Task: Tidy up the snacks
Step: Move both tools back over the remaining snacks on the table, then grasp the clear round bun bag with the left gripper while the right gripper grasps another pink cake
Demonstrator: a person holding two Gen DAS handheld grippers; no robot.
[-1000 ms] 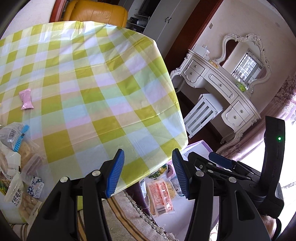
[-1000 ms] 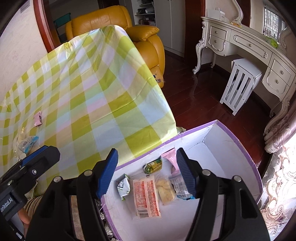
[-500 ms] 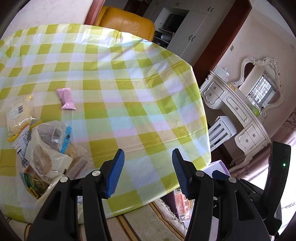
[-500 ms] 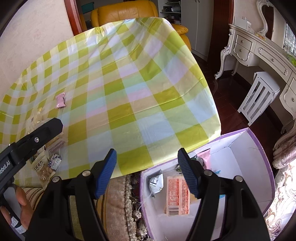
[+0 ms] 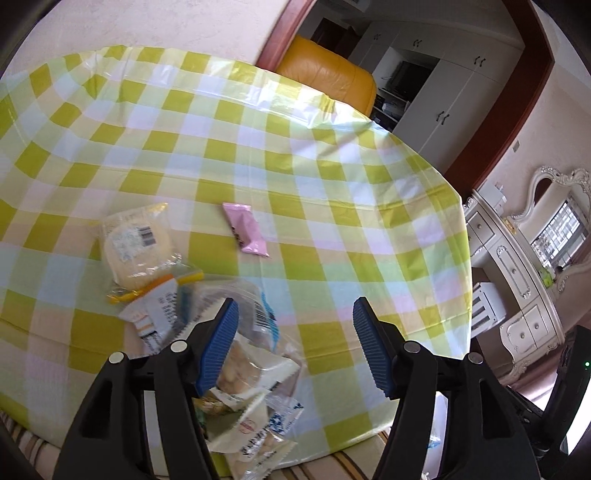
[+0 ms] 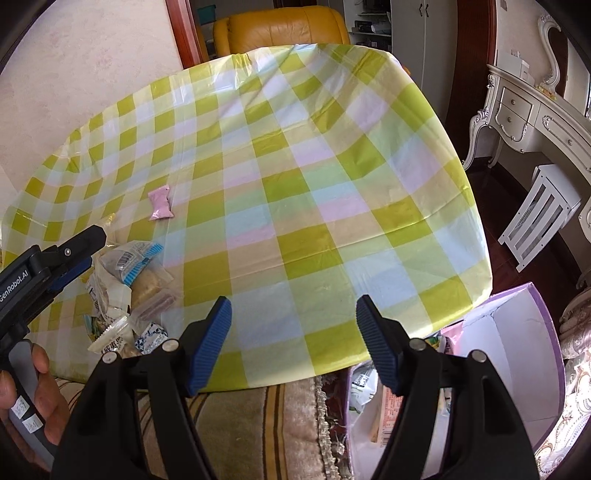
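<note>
A pile of snack packets (image 5: 236, 373) lies near the table's front edge, under my open, empty left gripper (image 5: 293, 349). A pale round cake packet (image 5: 135, 245) and a pink packet (image 5: 245, 229) lie farther back. In the right wrist view the pile (image 6: 125, 295) sits at the left, beside the left gripper's tool (image 6: 51, 258), and the pink packet (image 6: 160, 204) lies beyond it. My right gripper (image 6: 293, 341) is open and empty above the table's front edge. A purple-rimmed white box (image 6: 517, 369) stands on the floor at the right, with several packets (image 6: 384, 410) inside.
The table wears a green-and-yellow checked cloth (image 6: 295, 177). An orange armchair (image 6: 280, 26) stands behind it. A white dresser (image 6: 532, 110) and white stool (image 6: 543, 214) stand at the right. A striped rug (image 6: 258, 424) lies under the table's front edge.
Both grippers have swung left and up, from the box on the floor toward the table. The snack pile now lies under my left gripper. Both stayed open.
</note>
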